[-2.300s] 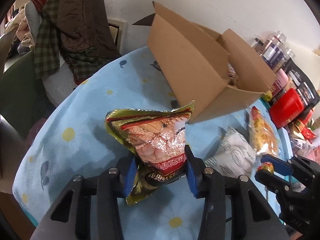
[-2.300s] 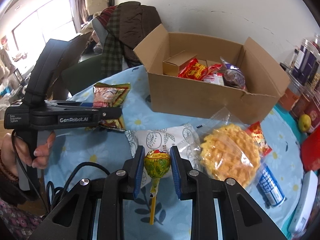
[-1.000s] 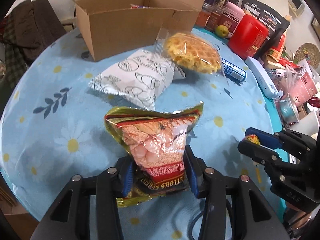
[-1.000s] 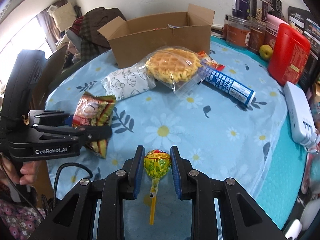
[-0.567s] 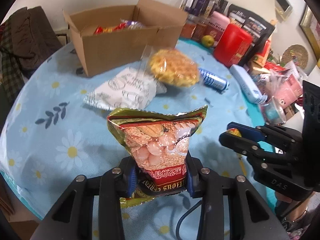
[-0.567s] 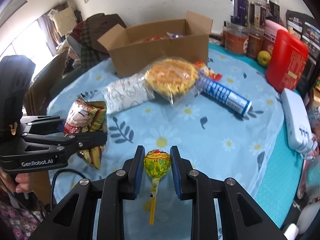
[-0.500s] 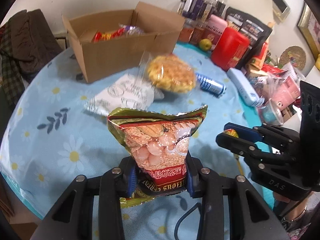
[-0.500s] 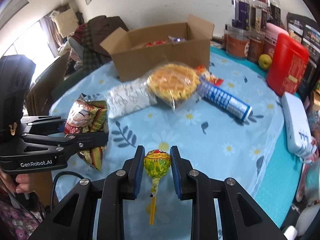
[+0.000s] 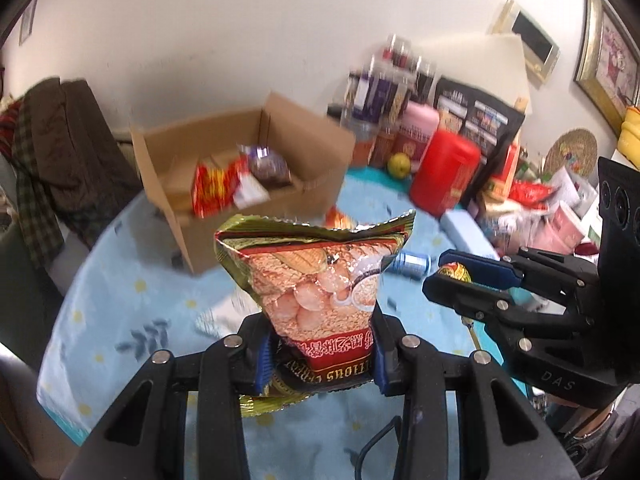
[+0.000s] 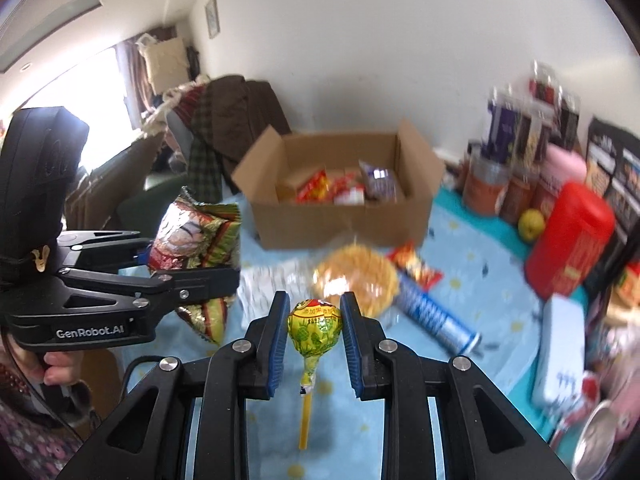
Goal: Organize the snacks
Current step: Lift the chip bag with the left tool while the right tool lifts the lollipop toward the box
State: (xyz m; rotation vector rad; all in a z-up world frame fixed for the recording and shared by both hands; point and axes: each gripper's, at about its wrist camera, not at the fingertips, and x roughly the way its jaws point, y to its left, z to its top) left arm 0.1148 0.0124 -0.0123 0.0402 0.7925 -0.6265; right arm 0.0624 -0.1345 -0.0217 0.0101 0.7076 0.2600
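My left gripper point(image 9: 320, 354) is shut on a green and gold snack bag point(image 9: 316, 280) that stands upright above the table. The same snack bag point(image 10: 192, 236) shows at the left of the right wrist view, clamped in the left gripper point(image 10: 188, 268). My right gripper point(image 10: 314, 320) is shut on a yellow lollipop point(image 10: 315, 326) whose stick hangs down. In the left wrist view the right gripper point(image 9: 456, 276) is at the right, with the lollipop point(image 9: 456, 272) at its tips. An open cardboard box point(image 9: 240, 184) point(image 10: 340, 192) with several snacks inside stands beyond both grippers.
On the blue daisy tablecloth point(image 10: 472, 248) lie a bagged waffle point(image 10: 356, 280), a white packet point(image 10: 268, 288), a blue tube point(image 10: 436, 320) and a white case point(image 10: 560, 344). A red canister point(image 10: 568, 240), jars and a green fruit point(image 10: 532, 220) crowd the right side. Clothes hang on a chair point(image 9: 52, 168) at left.
Both grippers have risen above the table with their snacks still held. The views have tilted up, so the box's inside and the back wall show more.
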